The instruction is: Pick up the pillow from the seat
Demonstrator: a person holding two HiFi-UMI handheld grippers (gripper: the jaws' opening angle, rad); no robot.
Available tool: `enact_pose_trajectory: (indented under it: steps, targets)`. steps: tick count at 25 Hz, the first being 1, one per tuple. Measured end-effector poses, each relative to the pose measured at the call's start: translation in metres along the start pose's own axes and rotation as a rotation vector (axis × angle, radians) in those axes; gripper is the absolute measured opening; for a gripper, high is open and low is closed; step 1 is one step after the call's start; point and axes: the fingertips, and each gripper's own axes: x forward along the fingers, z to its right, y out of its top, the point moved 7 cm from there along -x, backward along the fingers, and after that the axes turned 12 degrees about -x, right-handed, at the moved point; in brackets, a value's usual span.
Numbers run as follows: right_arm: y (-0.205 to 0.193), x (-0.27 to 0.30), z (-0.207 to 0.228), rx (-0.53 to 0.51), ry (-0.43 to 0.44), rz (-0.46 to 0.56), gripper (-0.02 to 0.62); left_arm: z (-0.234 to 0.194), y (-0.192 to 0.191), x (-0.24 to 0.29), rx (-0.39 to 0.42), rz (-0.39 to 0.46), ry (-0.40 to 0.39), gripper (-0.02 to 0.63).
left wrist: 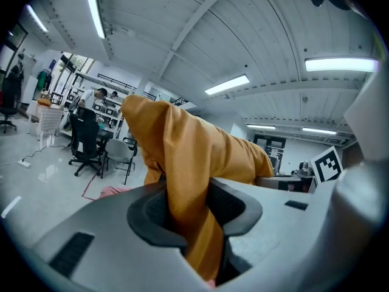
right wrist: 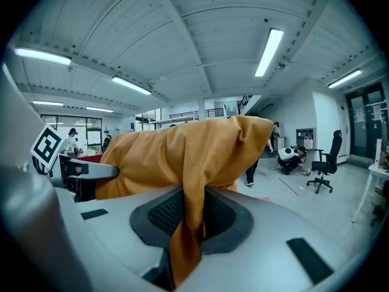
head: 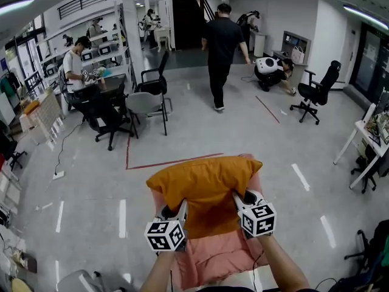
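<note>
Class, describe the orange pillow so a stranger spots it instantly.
On the grey floor, low in the head view's centre, stands a pink padded seat. Just above it, the left gripper and right gripper pinch a mustard-orange fabric pillow, the only orange thing nearby.

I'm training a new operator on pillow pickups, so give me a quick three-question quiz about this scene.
1. True or false: the left gripper and the right gripper each have their fingers shut on the pillow.
2. Multiple choice: the seat below the pillow is A pink, B blue, C black.
3. Fill in: the pillow's colour is ___.
Key: 1 true; 2 A; 3 orange.
</note>
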Motion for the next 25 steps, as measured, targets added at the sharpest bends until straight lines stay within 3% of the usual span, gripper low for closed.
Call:
enact_pose_trajectory:
  steps: [11, 25]
  targets:
    - [0.012, -0.025, -0.028, -0.014, -0.046, 0.044, 0.077, 0.0, 0.011, -0.029, 0.021, 0.019, -0.042, 0.137]
    - [0.016, -0.052, -0.023, -0.009, -0.061, 0.076, 0.078, 0.024, 0.014, -0.038, 0.042, 0.059, -0.054, 0.14]
